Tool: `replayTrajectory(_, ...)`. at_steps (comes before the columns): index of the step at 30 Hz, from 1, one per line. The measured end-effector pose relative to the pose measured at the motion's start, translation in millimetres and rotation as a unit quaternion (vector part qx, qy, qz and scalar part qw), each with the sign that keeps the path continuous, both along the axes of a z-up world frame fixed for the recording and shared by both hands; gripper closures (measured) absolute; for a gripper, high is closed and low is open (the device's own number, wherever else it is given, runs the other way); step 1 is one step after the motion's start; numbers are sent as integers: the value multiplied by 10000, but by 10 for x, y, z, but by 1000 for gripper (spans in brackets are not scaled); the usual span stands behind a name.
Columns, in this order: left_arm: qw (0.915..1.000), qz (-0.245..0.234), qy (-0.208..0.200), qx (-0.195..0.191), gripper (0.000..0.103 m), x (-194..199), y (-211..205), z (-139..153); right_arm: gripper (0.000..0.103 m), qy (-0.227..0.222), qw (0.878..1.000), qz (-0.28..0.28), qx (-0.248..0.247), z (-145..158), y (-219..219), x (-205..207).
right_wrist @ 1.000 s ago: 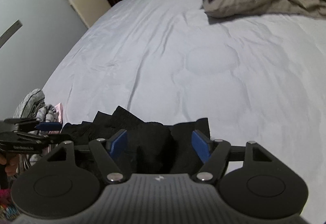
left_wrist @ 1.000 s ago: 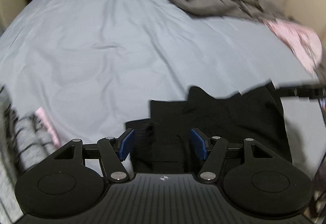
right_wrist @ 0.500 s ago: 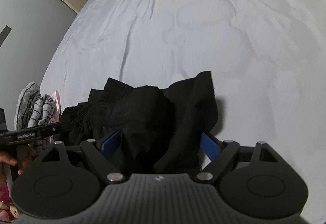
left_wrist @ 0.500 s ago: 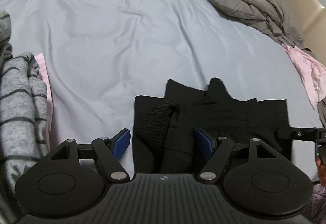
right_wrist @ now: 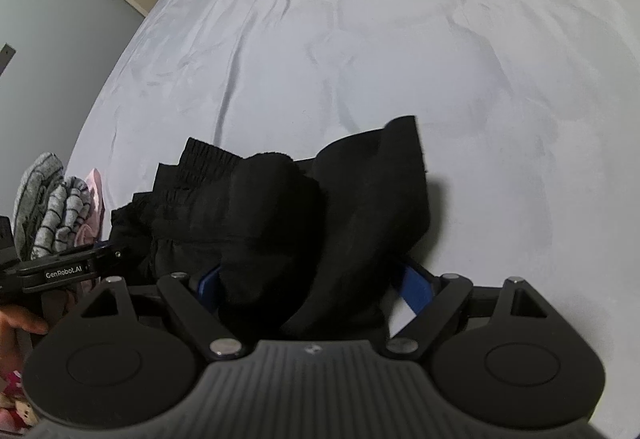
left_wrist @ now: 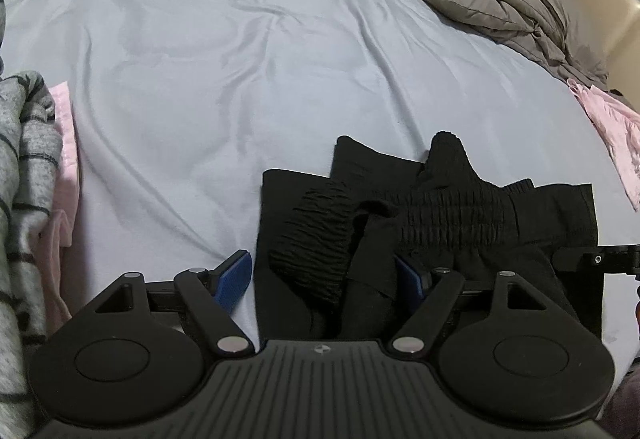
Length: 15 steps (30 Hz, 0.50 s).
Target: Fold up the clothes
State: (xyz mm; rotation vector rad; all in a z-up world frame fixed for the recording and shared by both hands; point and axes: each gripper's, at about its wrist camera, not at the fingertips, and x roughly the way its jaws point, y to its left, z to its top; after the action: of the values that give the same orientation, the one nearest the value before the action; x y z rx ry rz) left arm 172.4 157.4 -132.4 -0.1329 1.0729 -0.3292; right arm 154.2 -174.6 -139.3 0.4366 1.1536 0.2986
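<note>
We cannot see the right gripper pads fully; black garment covers the gap; striped grey clothing is cut off at 9 o'clock; pink cloth is cropped at 3 o'clock.

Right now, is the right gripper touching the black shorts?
Touching. In the right wrist view the black shorts bunch between the open fingers of the right gripper, with cloth draped over both blue pads.

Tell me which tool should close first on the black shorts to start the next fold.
Probably the right tool: bunched black shorts already fill the gap between its open fingers. The left tool is open too, with the shorts' edge only partly between its fingers.
</note>
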Motion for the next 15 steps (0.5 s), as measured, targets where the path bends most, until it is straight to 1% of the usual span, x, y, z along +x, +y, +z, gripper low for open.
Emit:
replayTrajectory(1,10000,5,-22,0,32,-11,-7,-13,15,-19,10000,44,-17,-1,27,-2)
replayTrajectory(3,10000,-9,-62,-12,40,-28,-22,-19,17,-14,9999,117,-9,-8,76,4)
replayTrajectory(4,10000,-28,-81,-24,42,-35,-30,-13,20,-11,9999,154,-4,-11,101,8)
replayTrajectory(5,9999,-46,-101,-35,46,-42,-38,-7,23,-8,9998,191,0,-15,126,11)
replayTrajectory(6,9999,-69,-124,-31,50,-53,-52,2,31,-6,9997,228,5,-18,151,14)
replayTrajectory(7,9998,-92,-147,-28,52,-63,-67,11,39,-3,9996,264,9,-21,176,17)
replayTrajectory(9,9998,-118,-164,-43,62,-71,-93,23,39,3,9994,338,18,-28,226,24)
replayTrajectory(10,9997,-167,-177,-53,67,-75,-114,33,44,3,9993,373,17,-30,248,27)
replayTrajectory(11,9995,-237,-185,-79,76,-73,-143,47,49,-7,9992,395,-12,-23,259,28)
replayTrajectory(13,9992,-338,-215,-48,79,-74,-201,74,73,-33,9990,442,-66,-8,281,29)
replayTrajectory(15,9989,-399,-258,58,81,-78,-260,100,81,-111,9986,515,-85,29,303,20)
